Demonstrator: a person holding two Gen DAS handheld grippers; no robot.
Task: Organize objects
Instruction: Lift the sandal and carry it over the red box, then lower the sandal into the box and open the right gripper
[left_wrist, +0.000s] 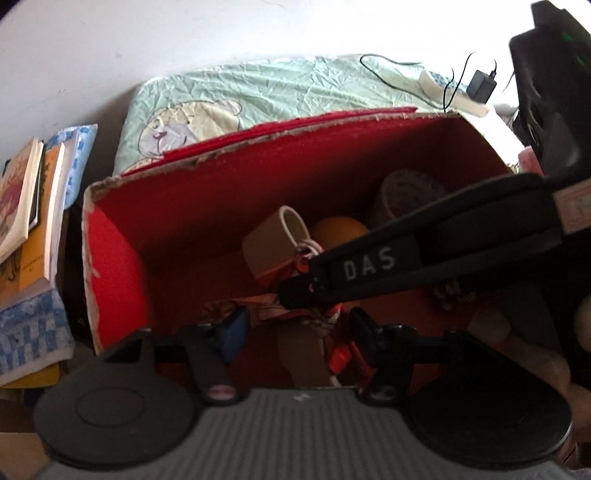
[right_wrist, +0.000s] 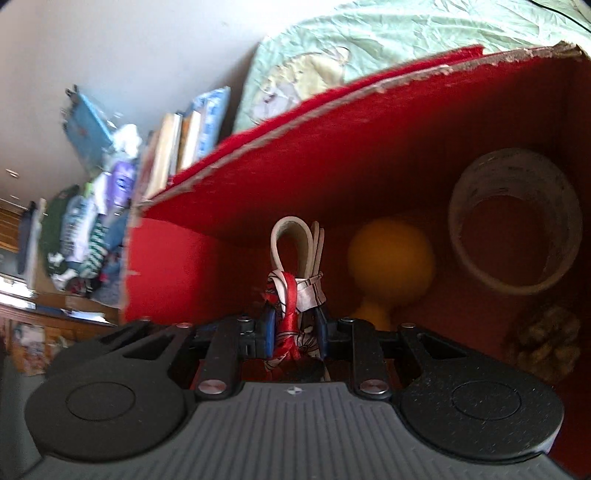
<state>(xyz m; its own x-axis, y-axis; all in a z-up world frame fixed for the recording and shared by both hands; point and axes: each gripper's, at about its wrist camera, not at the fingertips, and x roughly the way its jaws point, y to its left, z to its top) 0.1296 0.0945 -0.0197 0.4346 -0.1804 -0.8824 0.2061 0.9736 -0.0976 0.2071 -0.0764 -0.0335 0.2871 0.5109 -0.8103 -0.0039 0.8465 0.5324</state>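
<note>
Red cardboard box (left_wrist: 258, 177), top open, torn along rim, inner walls red; stands against pale green bedsheet (left_wrist: 280, 85) printed with cartoon figure.

Contents, per right wrist view: roll of tape (right_wrist: 515, 218) leaning in far right corner; orange ball-shaped object (right_wrist: 390, 258) just beside it, near back wall; brownish lumpy item (right_wrist: 543, 345) at right, too blurred to name; cream looped strap (right_wrist: 291, 243) bound with red-and-white patterned ribbon (right_wrist: 291, 302).

Right gripper (right_wrist: 295, 332): inside box, fingers drawn close together, clamped on ribbon-wrapped bundle; strap loop upright just beyond fingertips.

Left gripper (left_wrist: 297, 326): at near edge of box, fingers spread apart, nothing between pads; red-and-white ribbon lying below and between them. In left wrist view, black arm of other tool, marked "DAS", crossing from right down into box, tip at bundle.

Outside box, left: stack of books (left_wrist: 33, 206) on blue-and-white checked cloth (left_wrist: 29, 332). On bedsheet, far right: black charger (left_wrist: 482, 86) with thin cable.
</note>
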